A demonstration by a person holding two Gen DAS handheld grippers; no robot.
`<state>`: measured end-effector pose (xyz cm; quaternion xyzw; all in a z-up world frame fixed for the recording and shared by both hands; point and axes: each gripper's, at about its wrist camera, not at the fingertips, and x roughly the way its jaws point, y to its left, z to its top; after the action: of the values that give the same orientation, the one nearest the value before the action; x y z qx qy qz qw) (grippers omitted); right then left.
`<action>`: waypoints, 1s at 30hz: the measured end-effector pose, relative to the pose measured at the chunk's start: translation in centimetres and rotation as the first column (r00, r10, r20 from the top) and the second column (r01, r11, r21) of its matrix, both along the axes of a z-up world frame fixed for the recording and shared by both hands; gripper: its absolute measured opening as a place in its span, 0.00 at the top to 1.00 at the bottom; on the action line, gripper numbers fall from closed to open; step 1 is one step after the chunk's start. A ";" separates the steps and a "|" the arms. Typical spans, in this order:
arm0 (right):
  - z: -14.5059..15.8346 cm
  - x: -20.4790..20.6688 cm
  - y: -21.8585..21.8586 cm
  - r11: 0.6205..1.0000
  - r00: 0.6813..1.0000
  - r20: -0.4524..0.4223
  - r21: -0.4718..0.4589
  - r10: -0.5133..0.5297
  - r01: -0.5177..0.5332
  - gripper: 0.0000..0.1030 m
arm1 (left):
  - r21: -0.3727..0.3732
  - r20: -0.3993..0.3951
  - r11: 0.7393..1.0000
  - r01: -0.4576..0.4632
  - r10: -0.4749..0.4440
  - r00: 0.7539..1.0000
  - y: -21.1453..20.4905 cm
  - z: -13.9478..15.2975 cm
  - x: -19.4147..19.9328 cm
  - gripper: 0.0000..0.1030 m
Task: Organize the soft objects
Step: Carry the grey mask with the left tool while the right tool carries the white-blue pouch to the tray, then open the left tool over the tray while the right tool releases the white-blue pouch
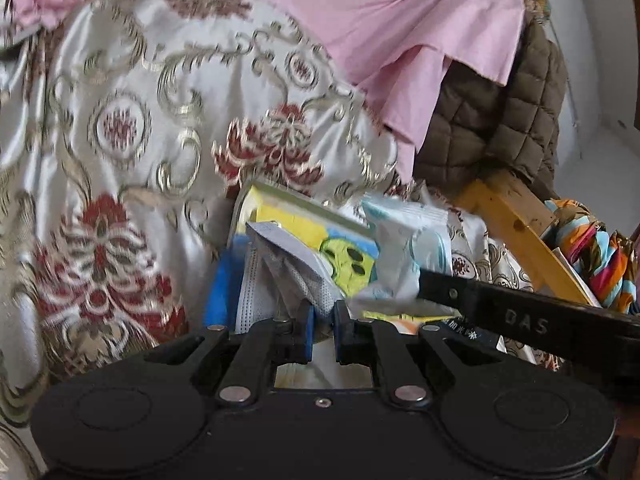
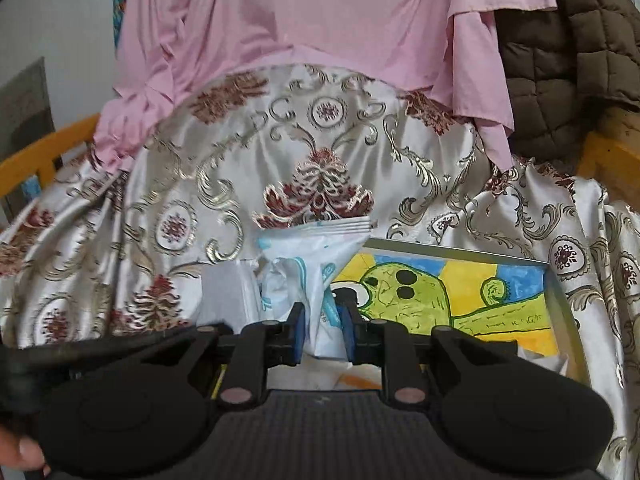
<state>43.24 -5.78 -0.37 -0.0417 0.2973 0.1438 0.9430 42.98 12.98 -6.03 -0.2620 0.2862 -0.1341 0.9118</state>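
My left gripper is shut on a grey-white face mask, held above a framed cactus drawing. My right gripper is shut on a white and light-blue soft plastic packet, held upright over the same drawing. In the left wrist view the packet sits right of the mask, with the right gripper's black finger reaching in from the right. In the right wrist view the mask shows left of the packet.
A satin cloth with red and gold flowers covers the seat. A pink cloth and a brown quilted jacket hang behind. A yellow wooden frame and a colourful umbrella are at the right.
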 end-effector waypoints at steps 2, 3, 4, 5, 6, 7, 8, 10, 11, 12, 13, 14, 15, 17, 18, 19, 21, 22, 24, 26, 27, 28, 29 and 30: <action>-0.4 0.6 0.4 1.000 1.000 -0.008 -0.026 -0.009 0.008 0.79 | -0.004 -0.020 1.000 0.003 -0.003 1.000 0.1 -0.3 0.3 0.90; -0.6 1.0 0.4 0.999 1.000 -0.017 -0.031 -0.014 0.014 0.79 | 0.004 -0.022 1.000 0.008 -0.008 1.000 0.0 -0.3 0.4 0.90; -0.8 1.2 0.5 0.999 0.999 -0.027 -0.035 -0.021 0.020 0.79 | 0.010 -0.023 1.000 0.011 -0.010 1.000 0.0 -0.3 0.4 0.90; -1.0 1.5 0.5 0.999 0.999 -0.038 -0.039 -0.029 0.027 0.79 | 0.013 -0.023 1.000 0.012 -0.012 1.000 -0.1 -0.3 0.4 0.90; -1.2 1.8 0.6 0.999 0.998 -0.047 -0.040 -0.037 0.035 0.80 | 0.014 -0.025 1.000 0.016 -0.016 1.000 -0.1 -0.3 0.5 0.90; -1.4 2.1 0.6 0.998 0.997 -0.054 -0.044 -0.046 0.044 0.83 | 0.013 -0.028 1.000 0.019 -0.019 0.999 -0.2 -0.3 0.5 0.90; -1.5 2.3 0.6 0.998 0.997 -0.057 -0.047 -0.055 0.052 0.83 | 0.011 -0.030 1.000 0.019 -0.019 0.999 -0.2 -0.4 0.5 0.90; -1.7 2.9 0.5 0.996 0.995 -0.066 -0.047 -0.073 0.070 0.83 | 0.005 -0.038 1.000 0.020 -0.020 0.999 -0.2 -0.5 0.5 0.90; -1.9 3.2 0.5 0.996 0.994 -0.076 -0.043 -0.078 0.075 0.83 | 0.002 -0.042 1.000 0.020 -0.019 0.999 -0.2 -0.6 0.6 0.90; -2.0 3.5 0.4 0.996 0.992 -0.089 -0.040 -0.086 0.082 0.83 | -0.002 -0.045 1.000 0.018 -0.019 0.999 -0.1 -0.7 0.6 0.89; -2.2 3.8 0.4 0.995 0.991 -0.098 -0.037 -0.092 0.088 0.83 | -0.005 -0.049 1.000 0.018 -0.018 0.999 -0.1 -0.7 0.6 0.89; -2.3 4.0 0.3 0.995 0.990 -0.107 -0.030 -0.096 0.093 0.83 | -0.008 -0.051 1.000 0.016 -0.017 0.999 -0.1 -0.8 0.6 0.89; -2.4 4.1 0.2 0.995 0.989 -0.112 -0.025 -0.100 0.098 0.83 | -0.010 -0.053 1.000 0.015 -0.016 0.998 0.0 -0.8 0.6 0.89; -2.5 4.2 0.1 0.994 0.988 -0.111 -0.025 -0.104 0.102 0.83 | -0.010 -0.055 1.000 0.015 -0.016 0.998 -0.1 -0.8 0.6 0.89; -2.5 4.1 0.0 0.994 0.988 -0.111 -0.026 -0.104 0.102 0.83 | -0.009 -0.057 1.000 0.016 -0.016 0.998 -0.1 -0.8 0.6 0.88; -2.5 4.2 0.0 0.994 0.988 -0.111 -0.027 -0.105 0.102 0.83 | -0.010 -0.059 1.000 0.018 -0.018 0.998 -0.1 -0.8 0.6 0.85; -2.5 4.1 -0.1 0.994 0.988 -0.105 -0.031 -0.109 0.106 0.77 | -0.014 -0.065 1.000 0.016 -0.017 0.998 -0.2 -0.9 0.6 0.81; -2.4 4.1 -0.2 0.994 0.989 -0.100 -0.030 -0.110 0.107 0.75 | -0.014 -0.068 1.000 0.013 -0.014 0.998 -0.2 -0.9 0.6 0.81; -2.3 3.9 -0.5 0.994 0.990 -0.092 -0.020 -0.107 0.106 0.67 | -0.010 -0.068 1.000 0.008 -0.009 0.998 -0.2 -0.9 0.5 0.80; -2.2 3.6 -0.8 0.994 0.990 -0.089 -0.007 -0.105 0.105 0.62 | 0.002 -0.070 1.000 -0.001 0.002 0.998 -0.3 -0.8 0.3 0.74; -2.1 3.4 -1.0 0.994 0.990 -0.088 0.000 -0.106 0.106 0.57 | 0.008 -0.070 1.000 -0.008 0.009 0.997 -0.4 -0.6 0.1 0.73; -2.0 3.3 -1.2 0.994 0.991 -0.086 0.007 -0.106 0.107 0.55 | 0.012 -0.069 1.000 -0.016 0.017 0.997 -0.4 -0.4 -0.1 0.69; -1.8 3.0 -1.5 0.994 0.991 -0.081 0.014 -0.104 0.106 0.52 | 0.015 -0.068 1.000 -0.023 0.024 0.997 -0.4 -0.3 -0.3 0.65; -1.6 2.7 -1.8 0.994 0.992 -0.074 0.023 -0.103 0.105 0.49 | 0.019 -0.067 0.999 -0.033 0.034 0.997 -0.4 0.0 -0.6 0.64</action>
<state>45.97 -7.61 -1.95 -0.0081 0.3312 0.1002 0.9382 42.42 12.55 -6.06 -0.2630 0.3132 -0.1073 0.9062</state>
